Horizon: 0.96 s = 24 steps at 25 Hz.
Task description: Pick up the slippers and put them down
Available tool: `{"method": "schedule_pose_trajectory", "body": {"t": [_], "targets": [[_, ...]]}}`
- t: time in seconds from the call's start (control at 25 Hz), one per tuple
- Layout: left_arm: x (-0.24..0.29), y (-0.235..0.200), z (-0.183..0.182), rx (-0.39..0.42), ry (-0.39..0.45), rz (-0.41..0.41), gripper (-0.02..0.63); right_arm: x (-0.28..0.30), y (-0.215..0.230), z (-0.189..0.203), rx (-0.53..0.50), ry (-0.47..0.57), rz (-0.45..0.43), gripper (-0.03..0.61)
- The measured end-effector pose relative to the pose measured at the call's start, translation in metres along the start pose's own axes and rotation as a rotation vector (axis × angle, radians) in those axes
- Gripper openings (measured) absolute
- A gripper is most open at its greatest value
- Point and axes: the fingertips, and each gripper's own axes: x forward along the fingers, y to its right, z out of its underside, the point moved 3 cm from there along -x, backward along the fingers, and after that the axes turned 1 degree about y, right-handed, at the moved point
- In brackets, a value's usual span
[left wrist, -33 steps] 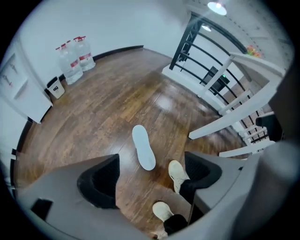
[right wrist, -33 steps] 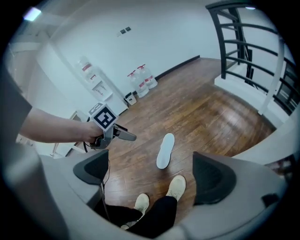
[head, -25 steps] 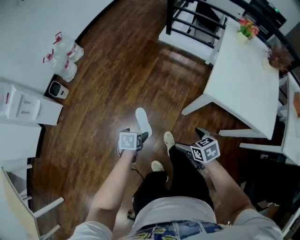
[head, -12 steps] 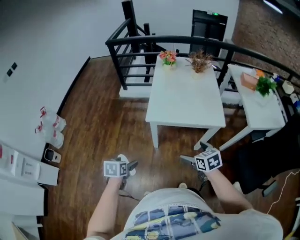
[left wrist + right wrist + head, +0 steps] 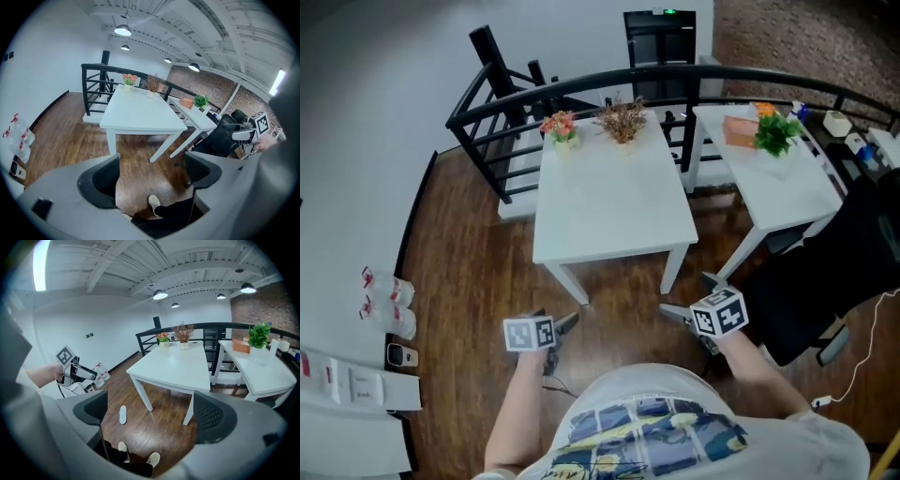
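Observation:
One white slipper (image 5: 122, 414) lies flat on the dark wood floor, seen only in the right gripper view, between that gripper's jaws and far below them. My left gripper (image 5: 565, 325) is held up in front of the person's body; its jaws (image 5: 152, 171) stand apart with only floor and a person's light shoe (image 5: 153, 203) showing between them. My right gripper (image 5: 684, 293) is raised at the same height, jaws apart (image 5: 150, 416) and empty. Each gripper shows in the other's view: the right gripper (image 5: 251, 133) and the left gripper (image 5: 75, 371). I see no second slipper.
A white table (image 5: 614, 202) with two small flower pots stands just ahead, a second white table (image 5: 778, 178) to its right. A black railing (image 5: 581, 84) runs behind them. A black office chair (image 5: 825, 281) is at right. Bottles (image 5: 384, 300) sit by the left wall.
Both grippers have risen from near the floor. The head view has swung up from the floor to the tables, and the slipper by the left gripper has dropped out of it.

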Motion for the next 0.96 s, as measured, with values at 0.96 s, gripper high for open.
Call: {"method": "schedule_pose_trajectory", "body": {"t": [0.96], "targets": [[0.032,0.086,-0.01,0.046,-0.029,-0.023,0.431,-0.052,0.066,0.02,0.024,0.014,-0.047,0.557]]}}
